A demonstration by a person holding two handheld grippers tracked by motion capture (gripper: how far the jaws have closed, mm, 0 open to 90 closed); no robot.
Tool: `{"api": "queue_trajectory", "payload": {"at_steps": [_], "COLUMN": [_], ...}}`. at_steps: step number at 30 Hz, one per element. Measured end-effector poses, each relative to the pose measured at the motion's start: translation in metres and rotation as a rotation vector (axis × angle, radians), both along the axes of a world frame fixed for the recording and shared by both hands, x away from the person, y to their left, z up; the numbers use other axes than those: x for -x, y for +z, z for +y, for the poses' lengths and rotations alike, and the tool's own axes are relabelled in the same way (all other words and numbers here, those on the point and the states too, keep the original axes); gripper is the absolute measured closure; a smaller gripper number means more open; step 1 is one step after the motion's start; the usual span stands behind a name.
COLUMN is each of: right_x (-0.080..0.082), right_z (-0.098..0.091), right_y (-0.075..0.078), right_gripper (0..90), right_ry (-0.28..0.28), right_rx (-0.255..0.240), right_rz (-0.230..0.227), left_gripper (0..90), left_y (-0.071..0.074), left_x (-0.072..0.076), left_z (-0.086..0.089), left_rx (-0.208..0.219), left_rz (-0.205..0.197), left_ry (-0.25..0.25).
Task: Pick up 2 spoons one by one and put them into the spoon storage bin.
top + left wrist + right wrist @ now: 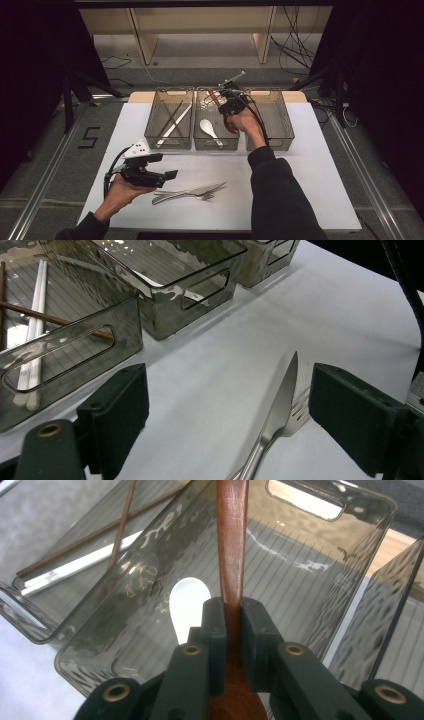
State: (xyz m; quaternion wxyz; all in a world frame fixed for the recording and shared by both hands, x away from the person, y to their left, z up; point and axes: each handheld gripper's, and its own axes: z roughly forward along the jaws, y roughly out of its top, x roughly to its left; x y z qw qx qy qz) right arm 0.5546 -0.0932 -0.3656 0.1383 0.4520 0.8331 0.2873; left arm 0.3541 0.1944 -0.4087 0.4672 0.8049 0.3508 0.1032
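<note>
One wooden spoon (233,540) sits clamped in the right claw (233,625), handle pointing onward over the middle bin (320,575), above the white spoon (187,602); left claw (227,415) gapes empty.

Light: overhead, fell brightly on the white table (150,115); surroundings were near black | Shadows: soft, short beside the knife (192,192) | Glare: ripply highlights on the clear bins (165,295) | Focus: high view was soft and grainy; jaws in both gripper views were slightly blurred | Edges: the bins bent slightly near the frame edges
</note>
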Motion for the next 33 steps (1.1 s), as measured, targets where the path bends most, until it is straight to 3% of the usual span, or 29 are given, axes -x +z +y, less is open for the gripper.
{"api": "queue_trajectory", "payload": {"at_steps": [17,25,33], "right_x": [-0.005,0.001,0.020], "right_z": [0.002,0.002,-0.005], "right_y": [-0.009,-0.005,0.001], "right_gripper": [77.5,64.0,51.2], "right_ry": [-0.022,0.010,0.063], "right_rx": [-0.001,-0.015,-0.046], "right_rz": [0.004,0.006,-0.006], "left_gripper": [16.0,16.0,15.9], "left_y": [0.000,-0.001,-0.002], "left_x": [0.000,0.000,-0.001], "left_z": [0.000,-0.001,-0.001], "left_rx": [-0.004,-0.005,-0.012], "left_rz": [0.004,0.009,0.014], "left_ry": [-0.009,-0.008,-0.011]}}
